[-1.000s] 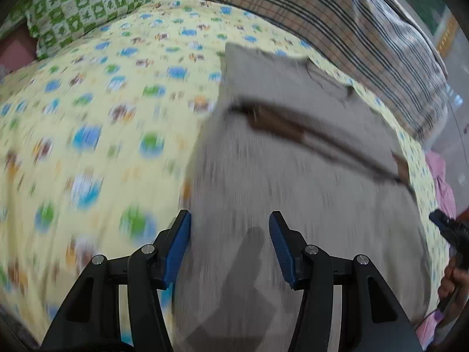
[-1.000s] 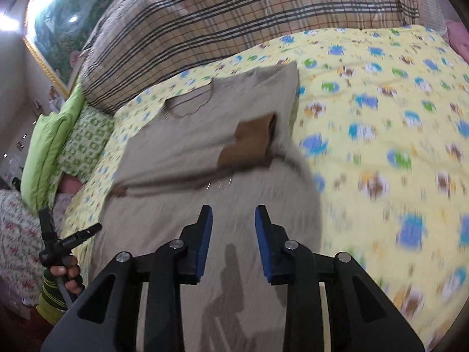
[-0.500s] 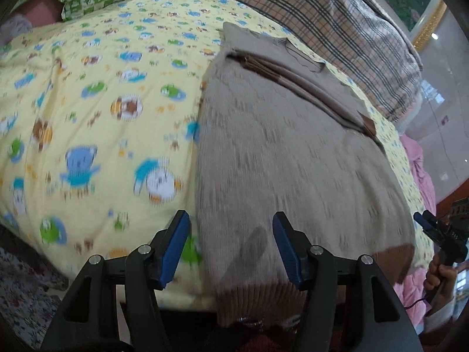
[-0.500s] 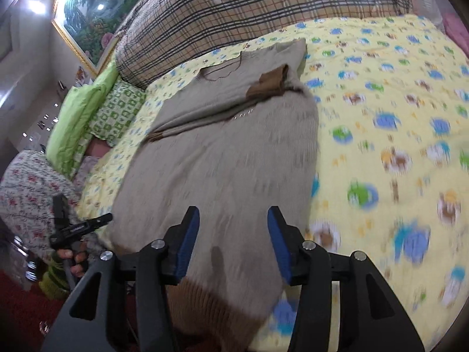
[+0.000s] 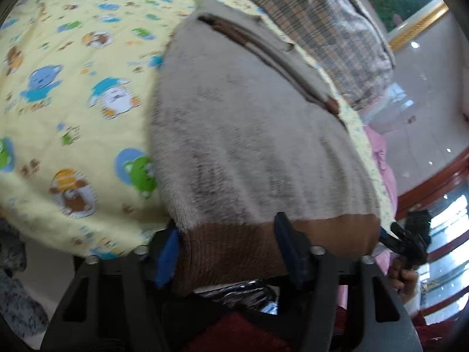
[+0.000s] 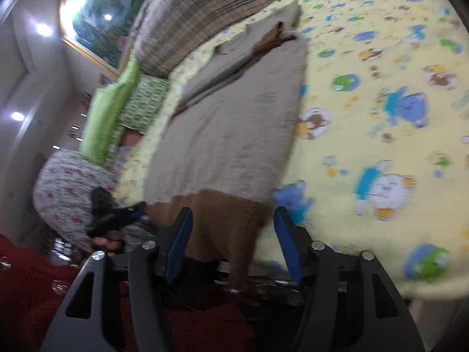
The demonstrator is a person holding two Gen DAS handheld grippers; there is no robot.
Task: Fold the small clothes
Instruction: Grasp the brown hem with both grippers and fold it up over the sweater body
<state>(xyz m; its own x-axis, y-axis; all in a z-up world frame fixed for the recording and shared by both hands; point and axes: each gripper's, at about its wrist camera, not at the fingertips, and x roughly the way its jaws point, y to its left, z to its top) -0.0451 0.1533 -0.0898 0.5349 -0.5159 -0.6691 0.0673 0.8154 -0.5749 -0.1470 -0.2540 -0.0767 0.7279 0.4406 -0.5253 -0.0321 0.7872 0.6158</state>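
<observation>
Both grippers sit at the near edge of a bed, each with its blue-padded jaws spread wide around the hem of a grey-beige knitted sweater (image 5: pixel 252 135). The left gripper (image 5: pixel 227 252) straddles the left corner of the brown ribbed hem band (image 5: pixel 322 234), which fills the gap between its jaws without being pinched; the left pad is just beside the corner fold. The right gripper (image 6: pixel 233 242) brackets the opposite corner of the band, where the brown ribbing droops over the bed's edge and hangs down between the parted jaws.

Ahead of both tools, the sweater lies flat and lengthwise on a yellow bedsheet (image 5: pixel 73 67) printed with cartoon animals, running away from the grippers toward the head of the bed. Its body is a pale, slightly mottled knit. At the far end, the sleeves are folded across the chest, showing a dark brown cuff (image 6: pixel 268 41) and a thin brown trim line along the fold. The neckline lies beyond that.

A plaid blanket (image 6: pixel 187 20) is heaped past the sweater's far end. Green pillows (image 6: pixel 108 117) lie off to the left of the right gripper. Motion blur softens both views.
</observation>
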